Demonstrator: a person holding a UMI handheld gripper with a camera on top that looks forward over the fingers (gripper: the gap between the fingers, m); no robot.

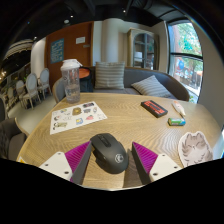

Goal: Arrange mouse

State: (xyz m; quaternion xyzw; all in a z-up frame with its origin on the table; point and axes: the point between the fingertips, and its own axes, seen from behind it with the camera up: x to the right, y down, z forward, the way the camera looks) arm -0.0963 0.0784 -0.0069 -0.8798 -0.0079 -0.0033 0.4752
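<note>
A black computer mouse (109, 153) lies on the round wooden table (130, 125), its nose pointing away from me. It sits between my two fingers. My gripper (111, 148) is open, with the magenta pads (76, 156) on either side of the mouse. The left pad is close against the mouse's side, and a narrow strip of table shows between the mouse and the right pad. The mouse rests on the table on its own.
Beyond the fingers lie a printed paper sheet (77, 115), a clear water jug (71, 80), a dark flat box (154, 108), a small green block (177, 121) and a white cat-shaped mat (195, 148). A sofa (130, 82) stands behind the table.
</note>
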